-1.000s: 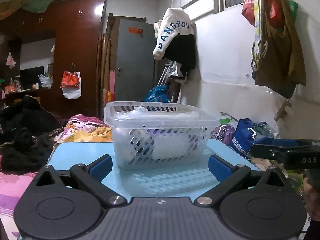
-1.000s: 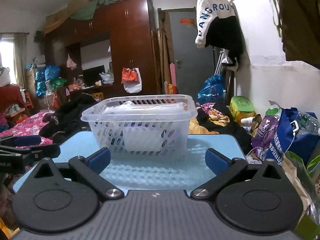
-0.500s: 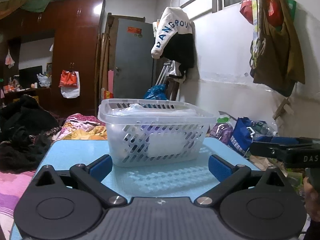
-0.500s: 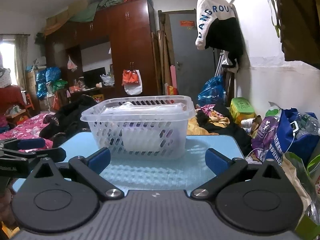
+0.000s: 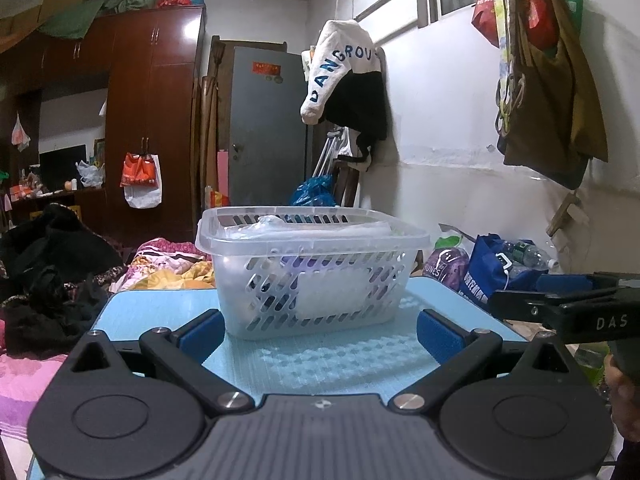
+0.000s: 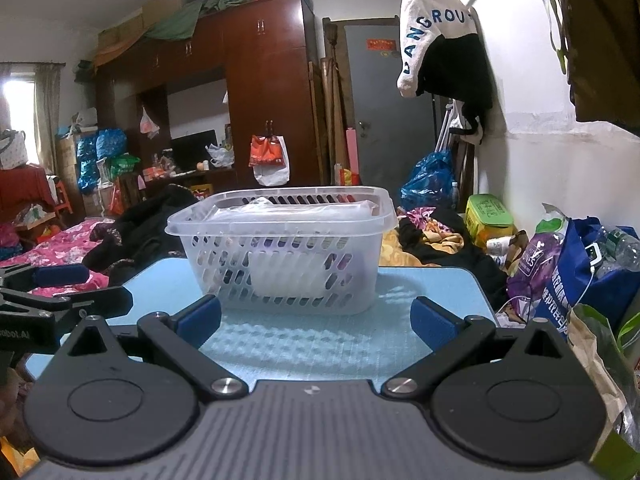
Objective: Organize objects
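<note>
Your left gripper (image 5: 318, 330) and right gripper (image 6: 314, 322) both have their jaws spread wide and empty. Straight ahead of both, just beyond the blue fingertips, the translucent slotted plastic basket (image 5: 312, 272) stands on the light-blue ribbed tabletop (image 5: 332, 356), already loaded with what looks like clear-wrapped packets, though the slots hide them too well to be sure. Push forward and either fingertip could shove the light basket across the smooth top toward the far edge. Close on the thin rim alone and it may flex or tip.
</note>
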Available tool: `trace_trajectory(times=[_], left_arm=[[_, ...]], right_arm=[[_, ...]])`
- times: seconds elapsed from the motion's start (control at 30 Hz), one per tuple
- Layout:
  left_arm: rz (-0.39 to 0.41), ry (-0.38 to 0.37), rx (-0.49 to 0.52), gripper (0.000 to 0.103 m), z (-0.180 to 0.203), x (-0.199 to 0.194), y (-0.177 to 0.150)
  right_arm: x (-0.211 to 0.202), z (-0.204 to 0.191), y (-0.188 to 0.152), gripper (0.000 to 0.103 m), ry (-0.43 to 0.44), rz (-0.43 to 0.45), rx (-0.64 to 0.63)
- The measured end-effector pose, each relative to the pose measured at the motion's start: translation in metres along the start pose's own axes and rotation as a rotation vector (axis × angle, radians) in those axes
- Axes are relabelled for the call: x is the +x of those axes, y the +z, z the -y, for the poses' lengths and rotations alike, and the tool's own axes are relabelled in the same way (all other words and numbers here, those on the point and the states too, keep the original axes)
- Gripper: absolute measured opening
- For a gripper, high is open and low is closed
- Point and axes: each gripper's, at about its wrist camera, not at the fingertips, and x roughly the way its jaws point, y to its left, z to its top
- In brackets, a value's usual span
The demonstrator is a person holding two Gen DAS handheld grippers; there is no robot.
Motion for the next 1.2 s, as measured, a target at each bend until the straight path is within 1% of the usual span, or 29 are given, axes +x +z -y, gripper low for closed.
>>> trace_trajectory(times=[0.63, 1.2], left_arm=[[0.050, -0.004, 0.007, 0.103, 0.0012, -0.0064, 0.0030], [0.051, -0.009, 0.014, 0.103, 0.0009, -0.0052, 0.0026]], right_arm=[[0.0004, -0.0004, -0.0006, 0.103, 0.007, -0.002, 0.003], [0.0005, -0.0009, -0.0010, 0.103, 0.006, -0.002, 0.002]])
